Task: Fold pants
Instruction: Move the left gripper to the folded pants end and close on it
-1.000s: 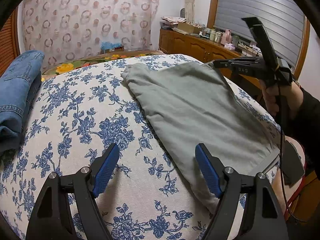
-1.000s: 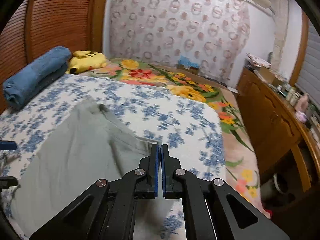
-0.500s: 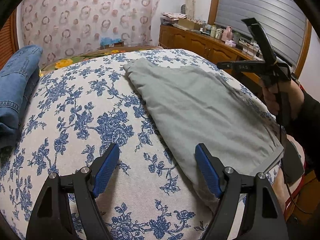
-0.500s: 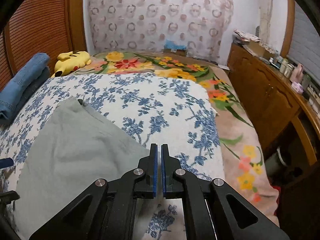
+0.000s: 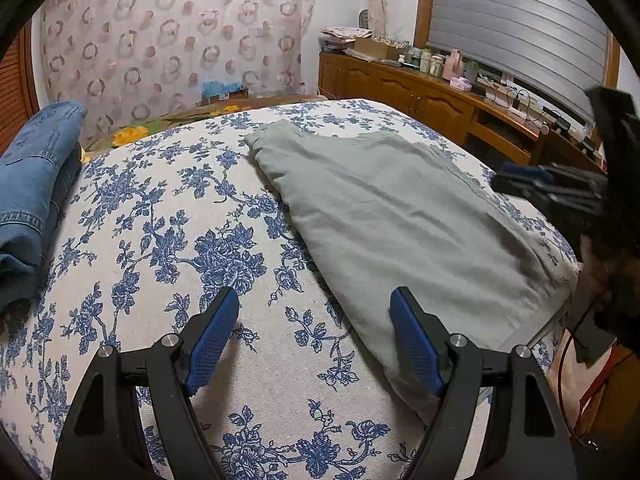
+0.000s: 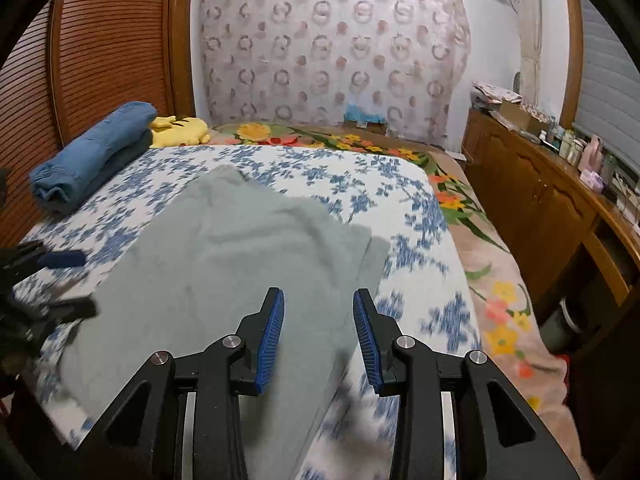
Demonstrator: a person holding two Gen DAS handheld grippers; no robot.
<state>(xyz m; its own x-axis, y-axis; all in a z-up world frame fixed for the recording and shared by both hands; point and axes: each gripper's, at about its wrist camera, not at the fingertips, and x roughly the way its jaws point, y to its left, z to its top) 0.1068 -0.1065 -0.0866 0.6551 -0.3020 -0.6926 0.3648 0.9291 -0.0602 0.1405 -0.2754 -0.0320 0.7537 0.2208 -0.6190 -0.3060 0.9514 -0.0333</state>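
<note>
Lengthwise, grey pants point(image 5: 400, 216) run away across the bed point(image 5: 160, 240)

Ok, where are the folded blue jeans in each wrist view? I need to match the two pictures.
Left wrist: the folded blue jeans lie at the far left edge, on the floral bedspread.
Right wrist: the jeans sit upper left, beside the yellow plush toy.
Shared landmark: the grey-green pants, right of centre in the left view, centre-left in the right.

dim indoor light | fisheye edges — dark vignette | right view motion-blurred
</note>
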